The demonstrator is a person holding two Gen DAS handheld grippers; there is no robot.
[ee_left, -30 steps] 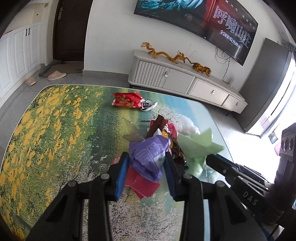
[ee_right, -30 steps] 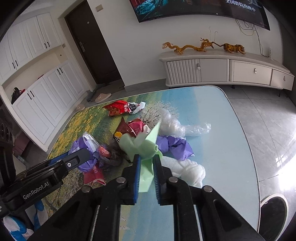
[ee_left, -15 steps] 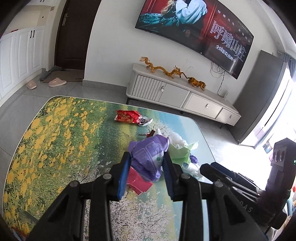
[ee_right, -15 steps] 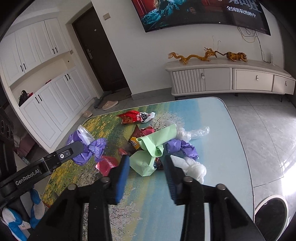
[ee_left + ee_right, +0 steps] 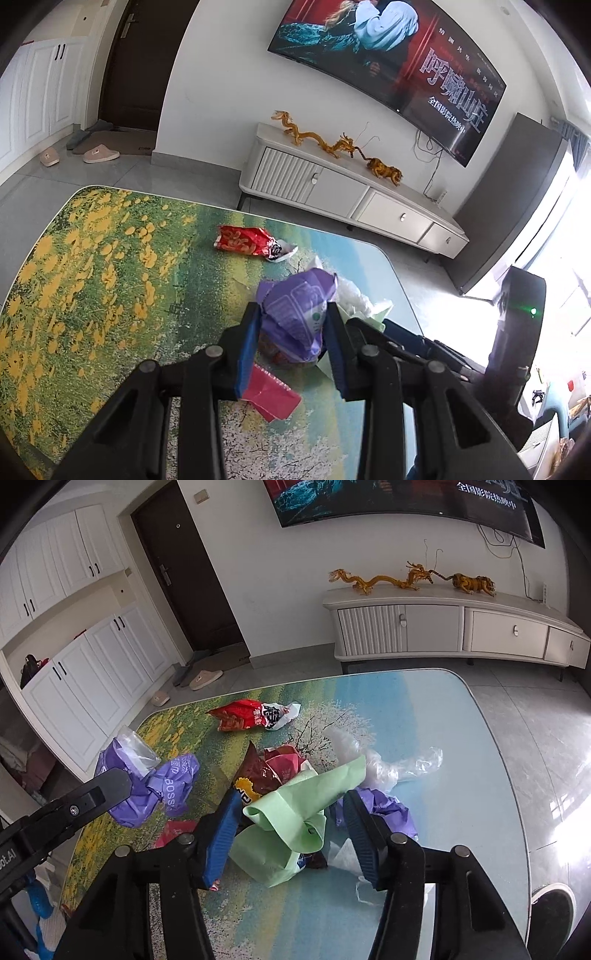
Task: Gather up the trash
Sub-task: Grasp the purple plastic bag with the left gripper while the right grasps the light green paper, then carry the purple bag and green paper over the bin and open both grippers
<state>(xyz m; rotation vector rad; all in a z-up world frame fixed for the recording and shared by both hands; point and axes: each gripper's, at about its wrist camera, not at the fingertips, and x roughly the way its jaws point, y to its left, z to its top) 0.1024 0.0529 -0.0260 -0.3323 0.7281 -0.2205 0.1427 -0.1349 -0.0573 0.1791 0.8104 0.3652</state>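
Note:
My left gripper (image 5: 291, 325) is shut on a crumpled purple plastic wrapper (image 5: 297, 314) and holds it above the table; the wrapper also shows in the right wrist view (image 5: 155, 786). My right gripper (image 5: 291, 819) is open, with a light green paper (image 5: 295, 812) lying between its blue pads. Under and around the paper lie a brown snack bag (image 5: 258, 775), a second purple wrapper (image 5: 384, 808) and clear plastic film (image 5: 384, 760). A red snack bag (image 5: 251, 716) lies farther back. A red scrap (image 5: 271, 397) lies below my left gripper.
The table (image 5: 424, 709) has a landscape print and rounded edges. A white TV cabinet (image 5: 458, 627) with golden dragon figures stands at the back wall. White cupboards (image 5: 74, 686) and a dark door are at the left. Slippers lie on the floor.
My right gripper has opened and let go of the green paper, which now lies on the pile. My left gripper has lifted the purple wrapper off the table.

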